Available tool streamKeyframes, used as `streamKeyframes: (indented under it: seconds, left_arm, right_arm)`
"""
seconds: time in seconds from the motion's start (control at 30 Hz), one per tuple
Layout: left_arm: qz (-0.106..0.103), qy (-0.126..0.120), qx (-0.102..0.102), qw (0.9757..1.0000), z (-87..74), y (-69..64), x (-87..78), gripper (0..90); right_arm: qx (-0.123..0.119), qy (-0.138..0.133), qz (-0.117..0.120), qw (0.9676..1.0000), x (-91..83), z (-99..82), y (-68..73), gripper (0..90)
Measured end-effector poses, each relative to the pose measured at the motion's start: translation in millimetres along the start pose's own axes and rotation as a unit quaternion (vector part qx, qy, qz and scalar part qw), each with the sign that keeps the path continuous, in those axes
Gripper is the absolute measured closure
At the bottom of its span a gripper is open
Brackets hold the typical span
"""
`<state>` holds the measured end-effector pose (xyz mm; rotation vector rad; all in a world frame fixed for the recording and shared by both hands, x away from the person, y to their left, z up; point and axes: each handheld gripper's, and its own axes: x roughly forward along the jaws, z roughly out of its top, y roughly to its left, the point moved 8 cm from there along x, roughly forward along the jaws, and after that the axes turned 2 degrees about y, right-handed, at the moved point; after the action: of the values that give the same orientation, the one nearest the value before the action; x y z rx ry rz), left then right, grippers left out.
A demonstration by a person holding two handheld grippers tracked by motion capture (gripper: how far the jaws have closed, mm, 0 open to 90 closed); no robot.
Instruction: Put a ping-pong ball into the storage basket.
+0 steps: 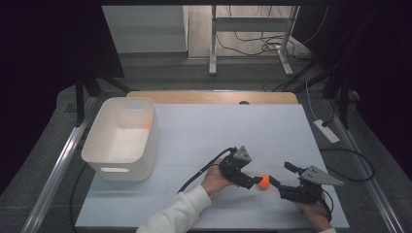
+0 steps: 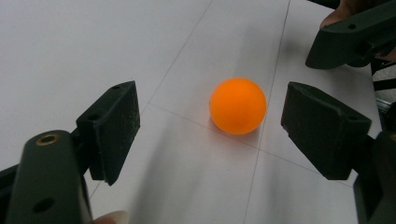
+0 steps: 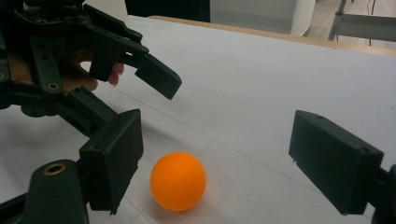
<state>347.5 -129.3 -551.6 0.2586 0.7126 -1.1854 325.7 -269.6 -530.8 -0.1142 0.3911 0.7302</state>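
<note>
An orange ball rests on the white table sheet near the front, between my two grippers. My left gripper comes at it from the left and my right gripper from the right. In the left gripper view the ball lies between the open jaws of the left gripper, nearer the right-hand one, and no pad touches it. In the right gripper view the ball sits inside the wide-open right gripper, close to the left-hand jaw. The left gripper faces it there, also open.
A white plastic bin stands at the table's left side. A power strip lies on the floor past the right edge. Black cables trail from both grippers toward the front of the table. Table legs and wires stand on the floor behind.
</note>
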Motion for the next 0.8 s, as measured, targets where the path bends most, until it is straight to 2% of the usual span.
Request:
streamKeyframes:
  seconds: [0.5,0.8]
  left_arm:
    - [-0.011,0.015,0.005,0.9998,-1.9,-2.2,13.1,20.3]
    - [-0.02,0.032,0.009,0.9992,-2.0,-6.5,26.2,18.8]
  right_arm:
    - [0.002,0.0,-0.001,1.0,0.5,-0.1,-0.6,18.1]
    - [0.002,0.001,-0.001,1.0,0.7,-0.6,-1.1,18.1]
